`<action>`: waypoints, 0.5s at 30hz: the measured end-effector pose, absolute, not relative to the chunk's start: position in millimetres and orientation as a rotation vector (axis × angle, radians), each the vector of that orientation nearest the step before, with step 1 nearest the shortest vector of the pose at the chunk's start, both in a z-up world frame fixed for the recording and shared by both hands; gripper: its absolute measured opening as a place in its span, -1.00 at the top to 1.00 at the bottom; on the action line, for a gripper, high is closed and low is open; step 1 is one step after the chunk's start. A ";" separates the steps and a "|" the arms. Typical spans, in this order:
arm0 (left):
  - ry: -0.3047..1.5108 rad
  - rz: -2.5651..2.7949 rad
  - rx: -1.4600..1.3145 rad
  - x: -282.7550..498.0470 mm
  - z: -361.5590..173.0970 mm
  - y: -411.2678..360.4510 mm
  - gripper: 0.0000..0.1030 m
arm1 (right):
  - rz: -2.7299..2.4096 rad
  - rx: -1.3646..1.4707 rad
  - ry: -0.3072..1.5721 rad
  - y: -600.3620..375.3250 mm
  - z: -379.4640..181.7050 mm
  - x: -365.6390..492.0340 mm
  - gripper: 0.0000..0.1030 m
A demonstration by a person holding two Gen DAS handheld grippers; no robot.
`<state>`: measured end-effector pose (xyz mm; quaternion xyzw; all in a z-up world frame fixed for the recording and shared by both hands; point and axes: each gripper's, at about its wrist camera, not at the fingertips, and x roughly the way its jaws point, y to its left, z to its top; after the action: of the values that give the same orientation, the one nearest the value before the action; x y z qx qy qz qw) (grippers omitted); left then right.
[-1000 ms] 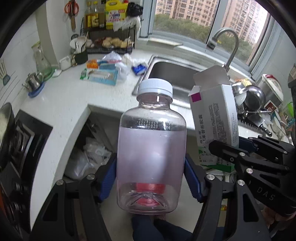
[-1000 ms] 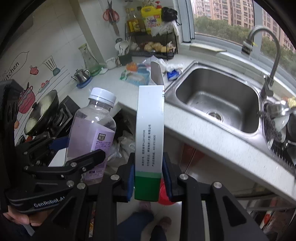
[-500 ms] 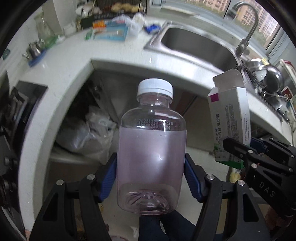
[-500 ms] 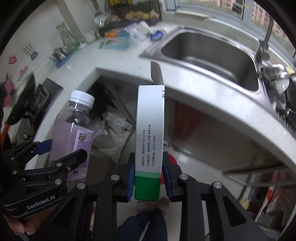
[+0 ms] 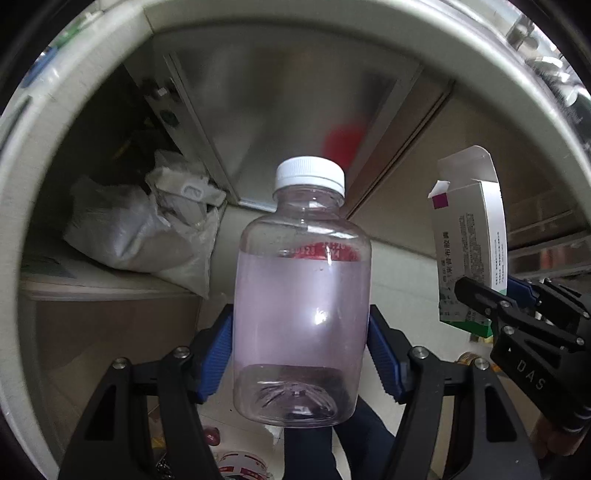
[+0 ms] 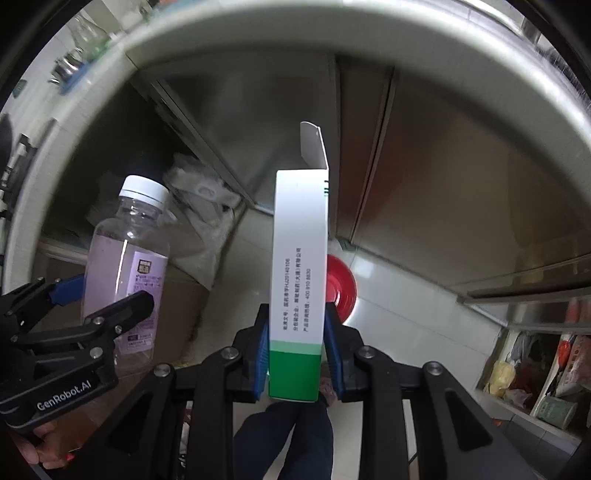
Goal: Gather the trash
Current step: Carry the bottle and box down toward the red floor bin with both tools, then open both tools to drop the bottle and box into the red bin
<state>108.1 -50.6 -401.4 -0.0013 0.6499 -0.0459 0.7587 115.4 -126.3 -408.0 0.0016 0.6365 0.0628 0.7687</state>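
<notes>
Now, bottle: a clear plastic bottle (image 5: 301, 295) with a white cap (image 5: 309, 173), upright, held in the air in front of the open cabinet below the counter; a pale pink label shows through its body, and the right wrist view shows that label's printed side (image 6: 142, 295).
Left gripper: the left gripper (image 5: 301, 354) is closed onto the bottle's lower half, its blue pads (image 5: 218, 354) pressed against both sides of the body.
Carton: a slim white carton (image 6: 299, 280) with a green band at its foot, upright, top flap (image 6: 314, 147) standing open; in the left wrist view it sits off to the right of the bottle, well apart from it (image 5: 469, 243).
Right gripper: the right gripper (image 6: 297, 354) is clamped on the carton near its green base, one blue pad (image 6: 262, 358) flat on each narrow side.
Counter: the pale edge of the counter (image 5: 258, 22) curves overhead in both views.
Cabinet: beneath it, an open compartment holds a crumpled grey-white plastic bag (image 5: 144, 229) on a shelf, left of and behind the bottle.
Floor: pale tiles, with a round red object (image 6: 340, 288) on them just behind the carton.
Below: the person's dark trouser leg (image 6: 284, 439) shows under the right gripper.
</notes>
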 end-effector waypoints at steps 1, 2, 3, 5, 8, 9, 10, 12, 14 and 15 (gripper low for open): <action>1.428 -0.106 0.000 108.7 -417.1 -51.7 -0.27 | 0.139 0.003 1.391 -126.3 -419.1 116.3 0.51; 1.440 -0.117 -0.001 109.1 -433.6 -52.7 -0.27 | 0.139 -0.001 1.401 -127.1 -433.0 116.9 0.51; 1.450 -0.125 0.001 109.7 -443.5 -52.9 -0.27 | 0.138 -0.009 1.413 -127.9 -450.4 118.6 0.51; 1.474 -0.134 0.016 110.5 -473.8 -55.1 -0.27 | 0.139 -0.013 1.441 -129.8 -481.8 122.8 0.51; 1.498 -0.148 0.030 112.0 -518.4 -59.3 -0.27 | 0.145 -0.015 1.477 -127.4 -530.5 129.4 0.51; 1.507 -0.151 0.025 112.5 -533.9 -61.1 -0.27 | 0.148 -0.019 1.488 -129.3 -545.6 129.4 0.51; 1.519 -0.154 0.018 113.4 -553.7 -61.6 -0.27 | 0.153 -0.022 1.500 -129.0 -562.1 131.2 0.51; 1.535 -0.157 0.008 116.0 -580.1 -64.1 -0.27 | 0.170 -0.028 1.513 -130.9 -593.5 131.9 0.51; 1.551 -0.151 -0.013 119.6 -609.6 -66.1 -0.27 | 0.182 -0.042 1.531 -132.1 -624.5 134.2 0.51; 1.556 -0.159 -0.032 121.4 -628.4 -67.1 -0.27 | 0.185 -0.045 1.538 -132.9 -637.1 134.4 0.51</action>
<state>121.4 -67.0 -628.4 -0.0142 0.7011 -0.0715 0.7093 134.4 -132.9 -637.1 -0.0205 0.6942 0.0833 0.7146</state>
